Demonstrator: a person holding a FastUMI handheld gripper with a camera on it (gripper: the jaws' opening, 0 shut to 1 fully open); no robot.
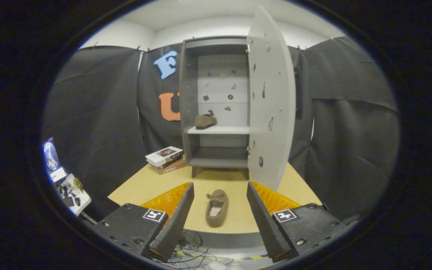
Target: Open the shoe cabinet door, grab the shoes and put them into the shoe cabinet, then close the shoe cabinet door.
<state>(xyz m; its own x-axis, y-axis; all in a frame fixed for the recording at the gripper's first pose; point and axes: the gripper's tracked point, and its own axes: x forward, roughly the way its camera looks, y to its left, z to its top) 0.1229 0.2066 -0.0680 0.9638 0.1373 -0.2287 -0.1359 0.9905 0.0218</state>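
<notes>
With the gripper (219, 219) jaws spread wide and empty, we judge the brown slipper (216, 207) lying lower centre on the tabletop (144, 185) between them soft and light, best pinched across its heel collar.

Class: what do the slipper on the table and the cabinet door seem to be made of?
Slipper: probably suede or felt-like fabric, matte brown, with a pale lining; it lies between the open gripper fingers. Cabinet door: likely painted or laminated board, flat, smooth, light grey.
</notes>
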